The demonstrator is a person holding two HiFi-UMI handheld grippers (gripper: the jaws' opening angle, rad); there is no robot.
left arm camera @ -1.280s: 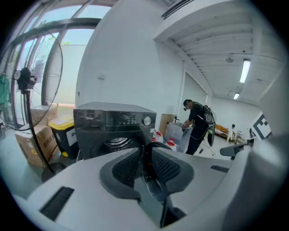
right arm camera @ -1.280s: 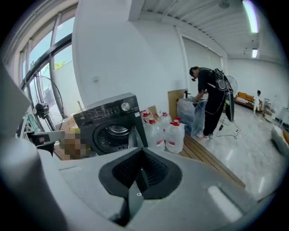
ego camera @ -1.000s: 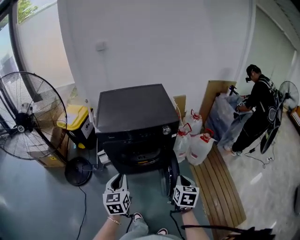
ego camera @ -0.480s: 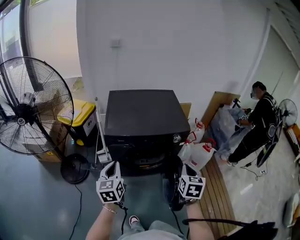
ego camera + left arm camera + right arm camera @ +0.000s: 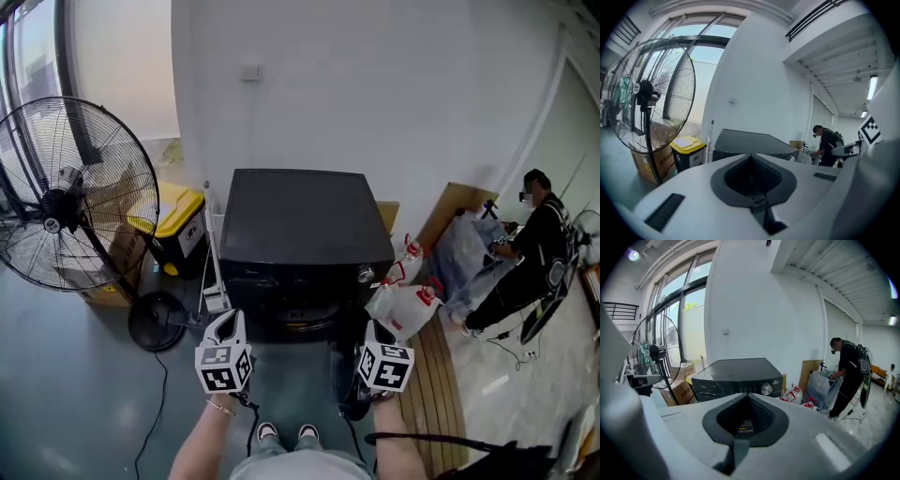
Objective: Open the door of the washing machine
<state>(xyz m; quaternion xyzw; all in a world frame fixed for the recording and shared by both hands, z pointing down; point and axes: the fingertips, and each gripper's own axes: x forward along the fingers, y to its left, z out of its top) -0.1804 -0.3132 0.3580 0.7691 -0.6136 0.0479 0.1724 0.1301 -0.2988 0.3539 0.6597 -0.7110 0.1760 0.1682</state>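
Observation:
The black washing machine (image 5: 305, 220) stands against the white wall. Its round door (image 5: 343, 380) hangs swung out at the front right. Both grippers hover side by side in front of the machine and touch nothing. My left gripper (image 5: 228, 322) is before the left of the front. Its jaws have just been closing and now meet with nothing between them (image 5: 751, 161). My right gripper (image 5: 375, 330) is beside the open door's top edge, its jaws also shut and empty (image 5: 747, 401). The machine's knob (image 5: 767, 389) shows above the right jaws.
A big floor fan (image 5: 66, 197) stands at the left, its round base (image 5: 157, 321) near the machine's corner. A yellow-lidded bin (image 5: 178, 220) and a cardboard box (image 5: 108, 272) sit behind it. At the right are white jugs (image 5: 403, 305), wooden slats (image 5: 441, 394) and a person (image 5: 525, 253).
Both grippers have risen in the picture and drawn back a little from the machine's front. The view has shifted, so the fan and wall now show more.

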